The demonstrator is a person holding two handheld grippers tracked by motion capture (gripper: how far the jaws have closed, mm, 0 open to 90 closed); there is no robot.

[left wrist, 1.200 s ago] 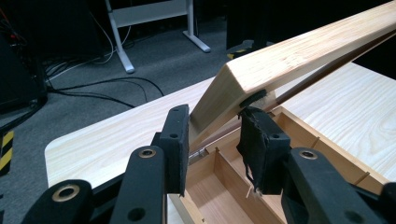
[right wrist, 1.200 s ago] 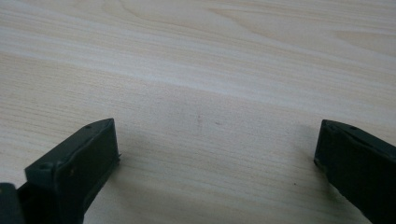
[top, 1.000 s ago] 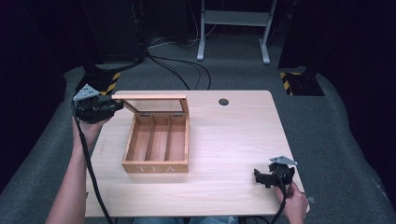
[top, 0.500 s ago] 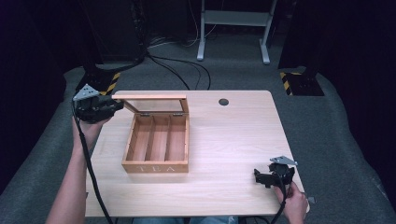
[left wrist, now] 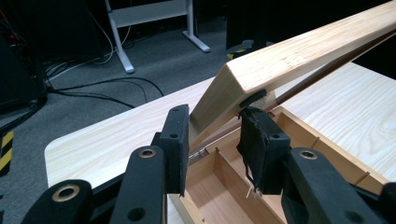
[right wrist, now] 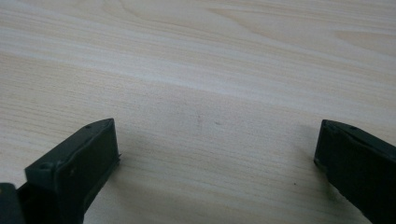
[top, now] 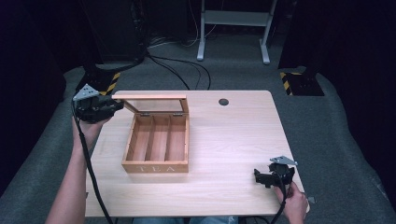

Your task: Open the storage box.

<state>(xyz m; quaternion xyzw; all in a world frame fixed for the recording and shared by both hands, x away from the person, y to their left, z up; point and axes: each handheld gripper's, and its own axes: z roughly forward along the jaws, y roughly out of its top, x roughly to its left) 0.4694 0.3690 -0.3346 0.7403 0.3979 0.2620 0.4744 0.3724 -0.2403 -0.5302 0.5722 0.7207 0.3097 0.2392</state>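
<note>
**Halfway up: the tea box lid is raised and held**

Clearly the opening of the wooden tea box (top: pixel 157 144) is well under way. The left gripper (left wrist: pixel 214 135) has its two black jaws clamped on the near corner of the lid (left wrist: pixel 299 51), one pad on the lid's outer face and the other on its underside, so the corner sits squarely between the fingers (left wrist: pixel 177 140). From that grip the lid slopes up and away, with its glass pane edge running off beyond the fingertips. In the high view the lid (top: pixel 150 97) stands lifted on its rear hinges, tilted up rather than thrown right back, and the left gripper (top: pixel 112 106) holds it at its left end.

Below and just past the left fingers lie the box's three long compartments (top: pixel 159 142), all bare wood. Nothing is stowed in them, and I see no tea bags or other items on the table (top: pixel 233 140).

The right gripper (right wrist: pixel 215 154) rests low over bare tabletop, its jaws spread wide with nothing between them; the box is well apart from it, off across the table. In the high view it sits near the front right corner (top: pixel 272 176).

As I judge it, the lid is unlatched and lifted, which is the main part done. What remains is either to swing the lid fully back until it rests on its own, or to lower it shut again, and then release the corner.
</note>
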